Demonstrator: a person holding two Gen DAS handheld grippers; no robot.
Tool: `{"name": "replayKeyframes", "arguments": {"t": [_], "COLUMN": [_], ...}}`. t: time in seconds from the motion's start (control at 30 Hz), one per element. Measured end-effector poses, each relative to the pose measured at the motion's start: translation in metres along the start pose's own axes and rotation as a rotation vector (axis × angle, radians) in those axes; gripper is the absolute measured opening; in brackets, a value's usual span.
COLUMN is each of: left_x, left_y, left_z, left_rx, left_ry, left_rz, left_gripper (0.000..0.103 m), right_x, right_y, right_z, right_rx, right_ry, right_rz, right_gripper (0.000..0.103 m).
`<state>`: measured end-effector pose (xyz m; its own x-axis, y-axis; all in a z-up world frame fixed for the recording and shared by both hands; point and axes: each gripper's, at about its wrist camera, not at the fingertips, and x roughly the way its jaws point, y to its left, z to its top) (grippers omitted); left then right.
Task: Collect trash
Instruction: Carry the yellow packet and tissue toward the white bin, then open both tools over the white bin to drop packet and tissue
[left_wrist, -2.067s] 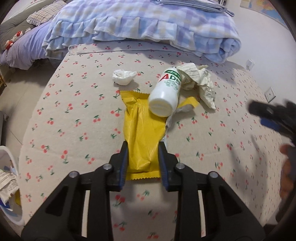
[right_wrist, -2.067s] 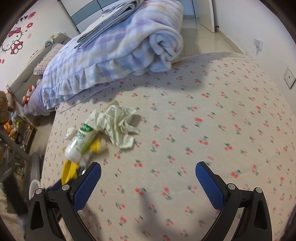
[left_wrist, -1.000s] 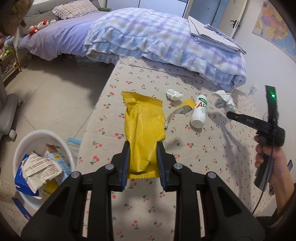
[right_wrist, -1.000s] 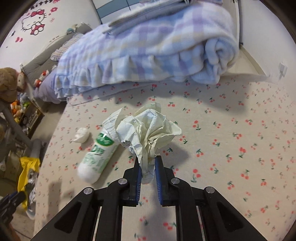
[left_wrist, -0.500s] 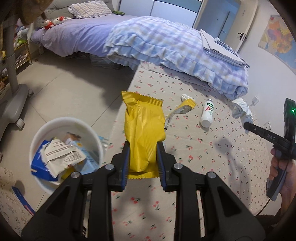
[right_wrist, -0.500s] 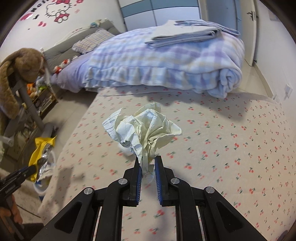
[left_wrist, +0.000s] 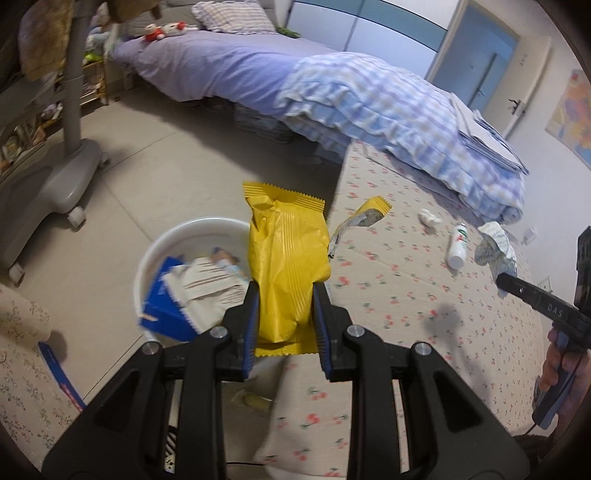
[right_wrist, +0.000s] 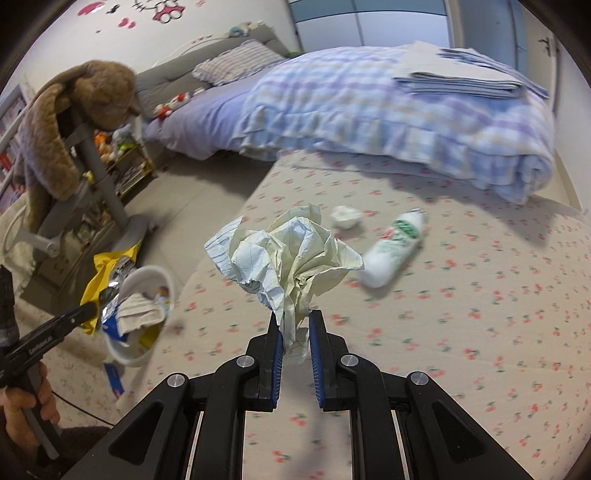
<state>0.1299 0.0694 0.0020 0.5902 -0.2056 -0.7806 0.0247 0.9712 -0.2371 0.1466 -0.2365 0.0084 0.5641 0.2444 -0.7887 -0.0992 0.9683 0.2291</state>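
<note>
Cherry-print bed (right_wrist: 461, 295), left gripper (left_wrist: 284, 314) jaws clamping yellow wrapper (left_wrist: 288, 258), right gripper (right_wrist: 295, 332) jaws pinching crumpled paper (right_wrist: 291, 254)

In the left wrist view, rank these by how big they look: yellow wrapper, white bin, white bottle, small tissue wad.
1. White bin, partly hidden.
2. Yellow wrapper, close to the camera, so the top two are unsure.
3. White bottle.
4. Tissue wad.

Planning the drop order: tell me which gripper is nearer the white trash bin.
Left. The left gripper, clamping the yellow wrapper, hangs beside the white trash bin's rim. The right gripper, holding crumpled paper, is out over the bed.
</note>
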Motion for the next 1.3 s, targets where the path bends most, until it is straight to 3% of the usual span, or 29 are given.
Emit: {"name": "replayKeyframes", "arguments": {"t": [0.33, 0.43, 0.5, 0.57, 0.9, 1.3], "left_x": [0.016, 0.018, 0.018, 0.013, 0.002, -0.010], "left_y": [0.038, 0.044, 0.047, 0.050, 0.071, 0.086], "left_z": [-0.002, -0.001, -0.001, -0.001, -0.002, -0.006], "left_rx": [-0.032, -0.032, -0.043, -0.059, -0.142, -0.131], "left_ry": [0.033, 0.048, 0.061, 0.052, 0.063, 0.055], "left_rz": [0.071, 0.082, 0.088, 0.082, 0.095, 0.231], "left_gripper": [0.030, 0.045, 0.065, 0.071, 0.081, 0.086], "right_x": [0.035, 0.047, 0.052, 0.058, 0.087, 0.115], "right_y": [0.069, 0.087, 0.097, 0.106, 0.149, 0.178], "right_z": [-0.003, -0.004, -0.005, -0.005, -0.013, -0.020], "right_rx": [-0.077, -0.097, -0.106, -0.116, -0.168, -0.198], "right_ry": [0.046, 0.063, 0.071, 0.079, 0.135, 0.176], "right_rz": [0.069, 0.086, 0.093, 0.102, 0.142, 0.207], "right_gripper": [0.015, 0.015, 0.015, 0.015, 0.015, 0.018]}}
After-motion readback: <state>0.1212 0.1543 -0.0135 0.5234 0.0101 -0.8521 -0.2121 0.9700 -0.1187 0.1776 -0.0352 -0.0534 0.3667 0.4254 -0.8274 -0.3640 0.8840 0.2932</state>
